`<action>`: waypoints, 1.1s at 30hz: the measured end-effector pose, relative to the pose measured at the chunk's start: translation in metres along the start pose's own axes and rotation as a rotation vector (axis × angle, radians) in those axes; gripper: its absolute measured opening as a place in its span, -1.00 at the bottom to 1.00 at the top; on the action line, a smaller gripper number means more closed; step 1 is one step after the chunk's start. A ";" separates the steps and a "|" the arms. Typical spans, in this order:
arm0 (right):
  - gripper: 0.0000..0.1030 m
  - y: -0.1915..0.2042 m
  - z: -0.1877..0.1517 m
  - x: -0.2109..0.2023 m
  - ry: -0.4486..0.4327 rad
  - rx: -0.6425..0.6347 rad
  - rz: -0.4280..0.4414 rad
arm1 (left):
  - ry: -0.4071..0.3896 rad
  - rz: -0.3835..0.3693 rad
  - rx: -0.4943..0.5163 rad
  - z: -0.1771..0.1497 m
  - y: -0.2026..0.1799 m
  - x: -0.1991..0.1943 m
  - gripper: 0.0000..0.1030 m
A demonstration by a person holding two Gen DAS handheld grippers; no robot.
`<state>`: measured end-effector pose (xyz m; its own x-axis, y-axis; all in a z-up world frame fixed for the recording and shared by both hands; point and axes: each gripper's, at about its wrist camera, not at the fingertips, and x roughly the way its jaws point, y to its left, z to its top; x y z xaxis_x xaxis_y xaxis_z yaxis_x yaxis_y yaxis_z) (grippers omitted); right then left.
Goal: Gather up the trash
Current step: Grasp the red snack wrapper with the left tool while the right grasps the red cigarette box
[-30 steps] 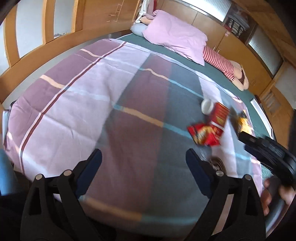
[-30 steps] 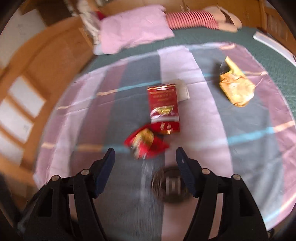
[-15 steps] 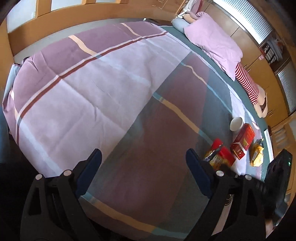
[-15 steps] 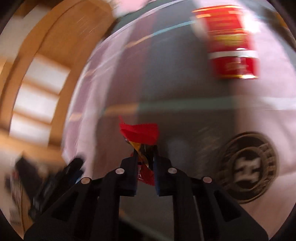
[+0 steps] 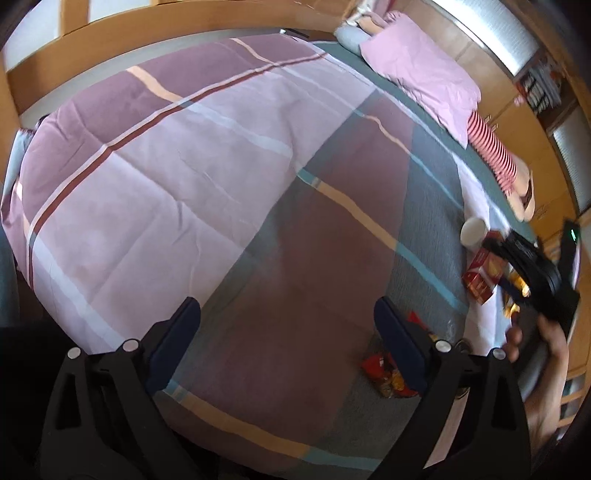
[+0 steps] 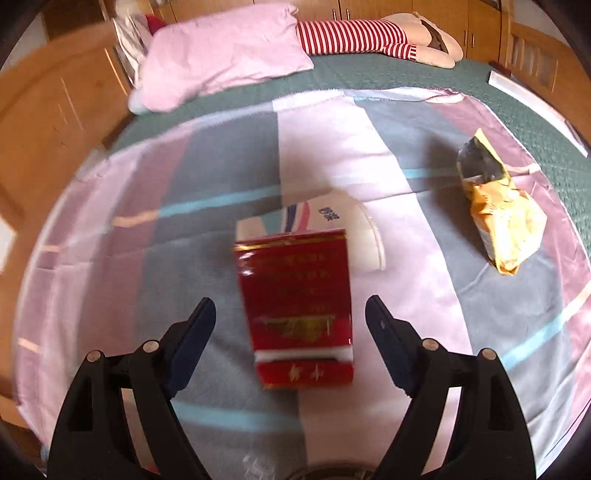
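Note:
A red box point(image 6: 295, 306) lies on the checked bedspread point(image 6: 424, 295), between the fingers of my right gripper point(image 6: 290, 306). Its jaws are opening and the pads stand clear of the box. A white paper cup point(image 6: 347, 229) lies on its side just behind the box, and a crumpled yellow bag point(image 6: 498, 218) lies to the right. In the left wrist view my left gripper point(image 5: 287, 314) is open over bare bedspread. A crumpled red wrapper point(image 5: 384, 369) lies by its right finger. Farther right are the red box point(image 5: 484, 273), the cup point(image 5: 472, 230) and my right gripper point(image 5: 532, 273), held in a hand point(image 5: 546, 350).
A pink pillow point(image 6: 221, 59) and a striped plush toy point(image 6: 351, 35) lie at the head of the bed. Wooden cupboards point(image 6: 55, 110) run along the left side. A dark round object point(image 6: 332, 474) peeks in at the lower edge.
Half a second ago my right gripper was shut on the red wrapper; now it is open, without the wrapper, and has moved over the red box. The left gripper has sunk slightly and rolled.

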<state>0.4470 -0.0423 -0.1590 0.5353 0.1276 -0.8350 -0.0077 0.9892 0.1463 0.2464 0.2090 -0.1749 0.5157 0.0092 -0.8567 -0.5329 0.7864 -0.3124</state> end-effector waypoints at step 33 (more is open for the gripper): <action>0.08 -0.070 -0.141 -0.205 -0.087 -0.018 0.131 | 0.103 -0.167 0.690 -0.063 -0.121 0.027 -0.21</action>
<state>0.2189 -0.1280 -0.0728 0.5996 0.2497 -0.7604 -0.0966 0.9657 0.2410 0.2824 0.0754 -0.1860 0.4694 -0.1766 -0.8651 0.1103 0.9838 -0.1410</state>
